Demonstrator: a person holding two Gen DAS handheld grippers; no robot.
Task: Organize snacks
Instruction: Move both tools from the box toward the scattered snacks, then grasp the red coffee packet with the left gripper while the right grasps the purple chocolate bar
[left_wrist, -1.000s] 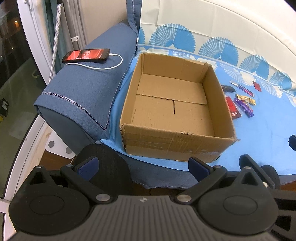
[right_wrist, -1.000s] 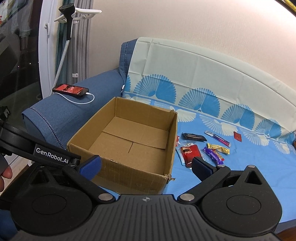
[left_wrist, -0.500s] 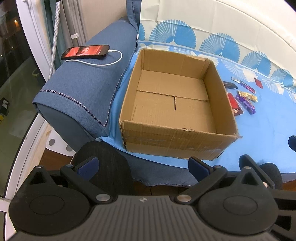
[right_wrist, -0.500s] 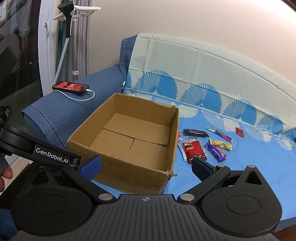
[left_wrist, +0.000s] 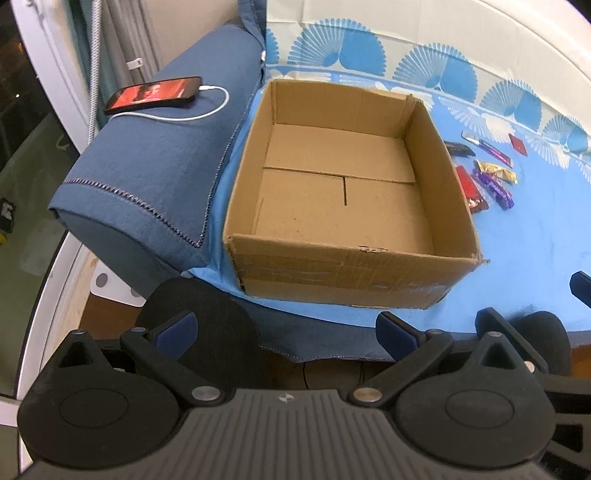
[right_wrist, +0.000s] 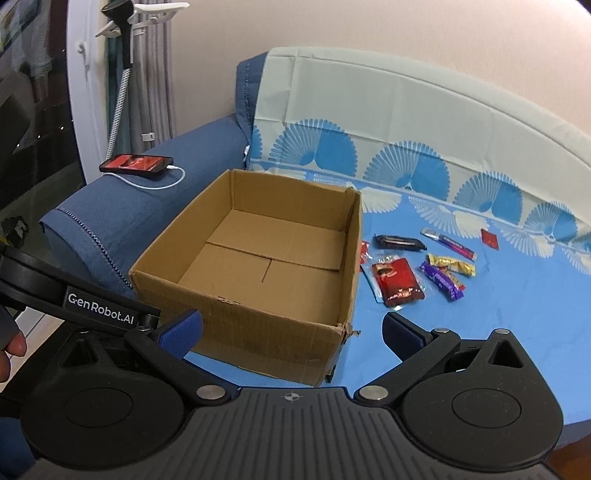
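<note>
Box: open cardboard, empty, standing on the blue sofa cover at its left end, hard against the armrest. Front right corner torn; walls look stiff enough to take drops.

Snacks, all on the cover just right of the box, near the backrest edge:
- Red pouch, the largest, flat, partly on a clear sleeve. Judged light and crinkly; take it across its short width.
- Black bar, behind the pouch. Judged firm; grip mid-length.
- Purple bar and gold wrapper, touching or nearly so. Foil probably slippery; separating them may need care.
- Thin purple stick, slim and low, likely the hardest to pinch off soft fabric.
- Small red sachet, set apart toward the backrest. Very flat.

All judged light and not fragile; the soft cover gives under pressure, which may help fingers get beneath.

Left gripper: jaws wide, nothing held, before the box's front wall.
Right gripper: jaws wide, nothing held, near the box's front right corner.

Not made out: wrapper labels; a red scrap at the box's right wall, mostly hidden; in the left view the box hides part of the pouch and black bar.

Also present: phone charging on the armrest.
</note>
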